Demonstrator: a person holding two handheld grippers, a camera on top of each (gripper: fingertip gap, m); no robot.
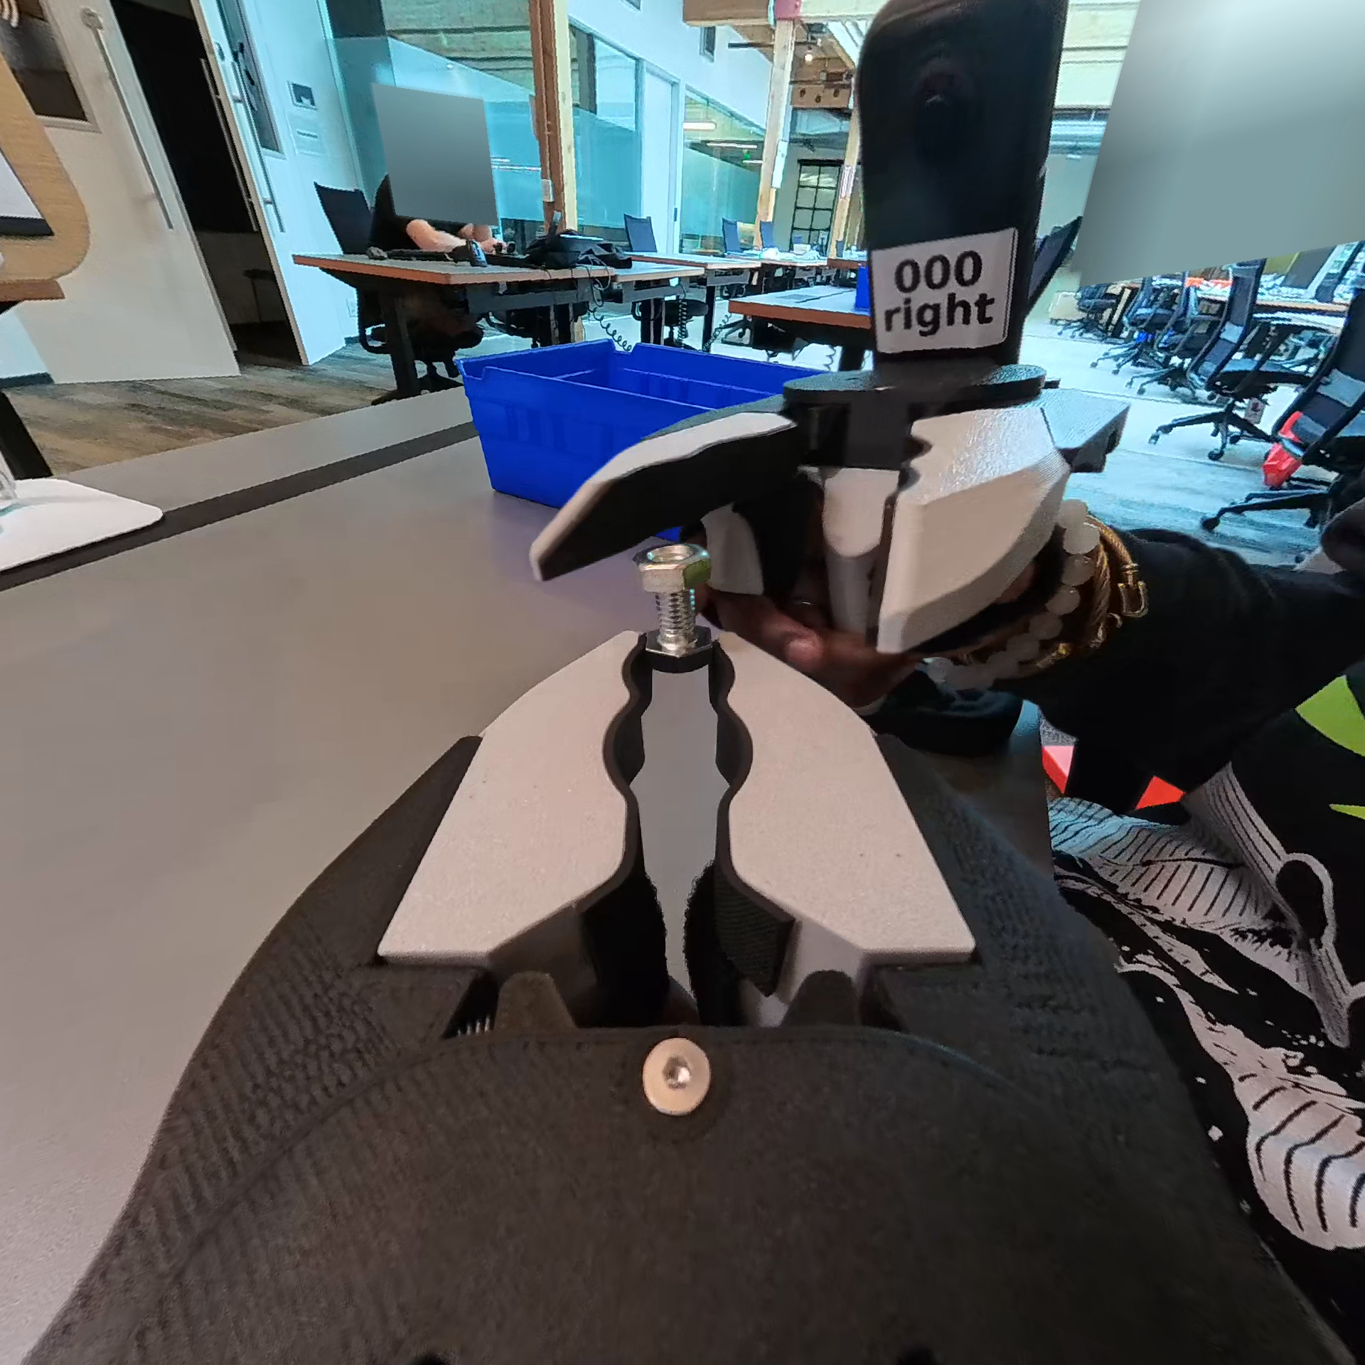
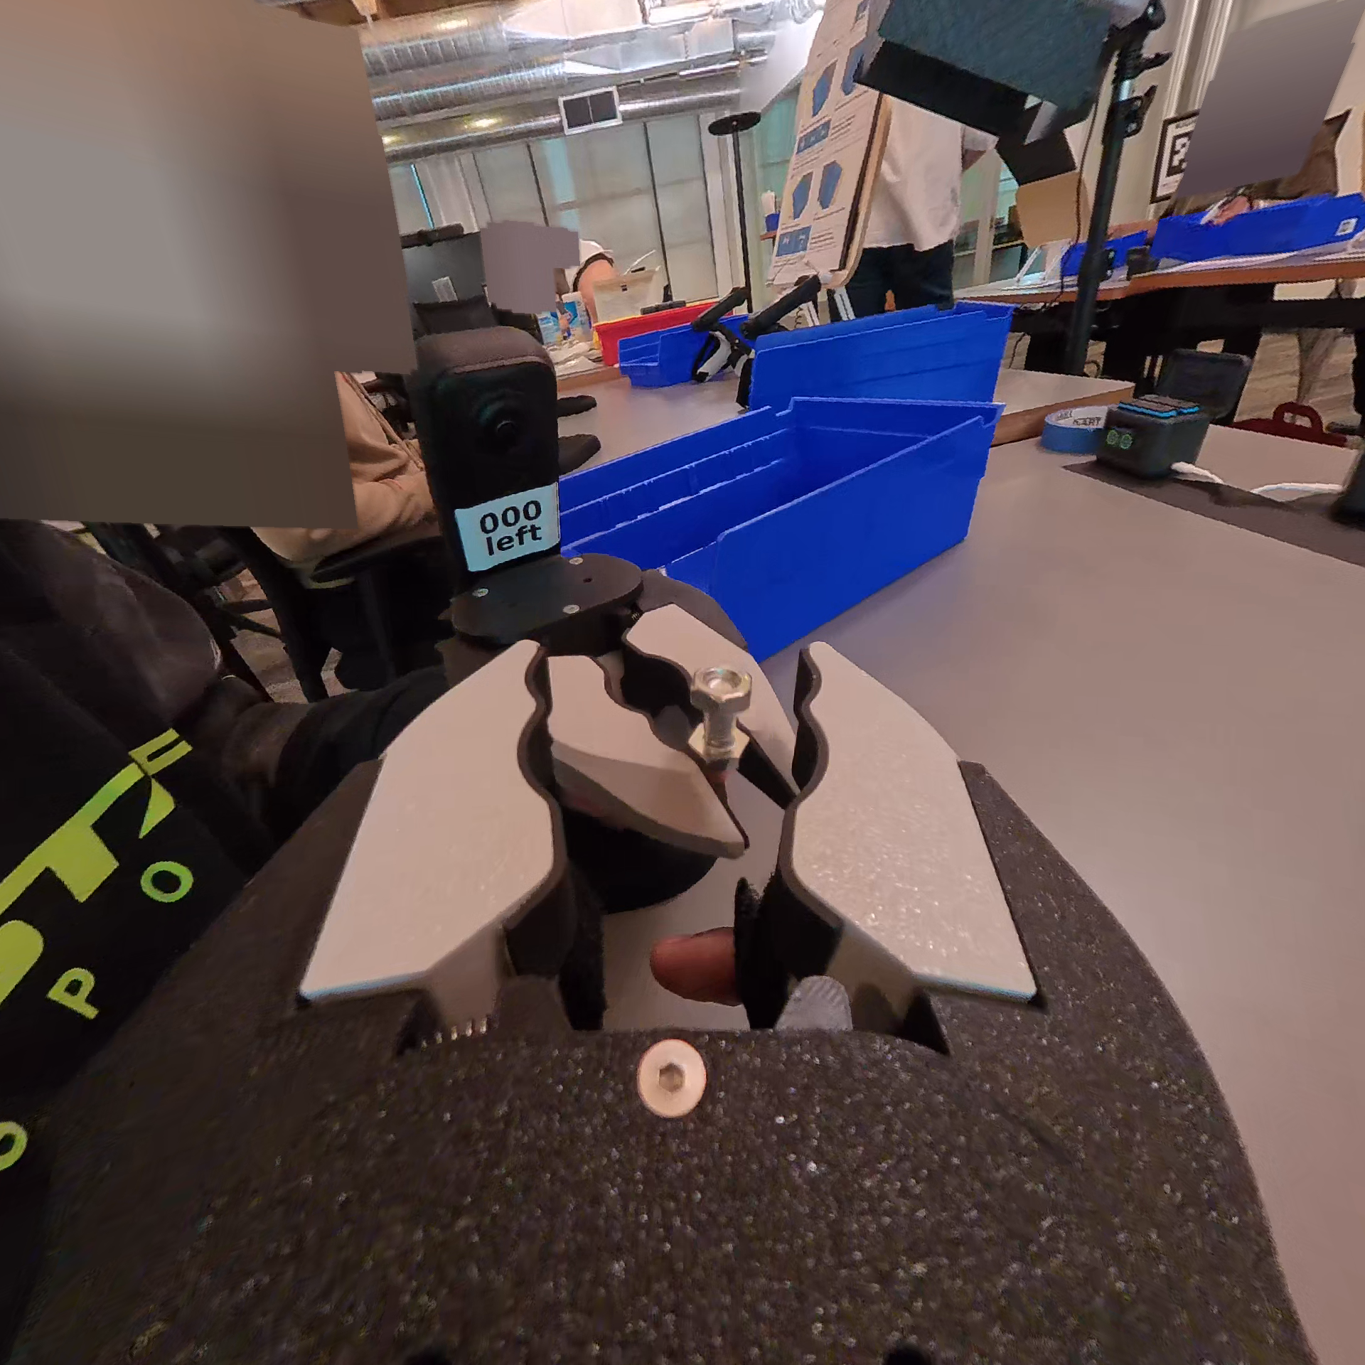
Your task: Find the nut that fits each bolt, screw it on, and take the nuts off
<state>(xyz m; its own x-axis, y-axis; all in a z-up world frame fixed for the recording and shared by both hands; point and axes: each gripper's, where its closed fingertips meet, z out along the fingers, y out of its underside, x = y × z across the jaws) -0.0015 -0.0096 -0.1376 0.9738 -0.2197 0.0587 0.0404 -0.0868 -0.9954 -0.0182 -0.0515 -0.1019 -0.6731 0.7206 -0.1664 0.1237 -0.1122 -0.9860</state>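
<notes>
We're in an open-plan office here: rows of desks and black swivel chairs run past glass partitions. Bare ceiling ducts hang overhead, and blue parts bins sit on the grey worktable.

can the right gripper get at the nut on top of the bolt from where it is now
Probably yes. The right gripper is open, and the nut sits between its fingers on the upright bolt, whose head the left gripper clamps. Nothing visible blocks it.
</notes>
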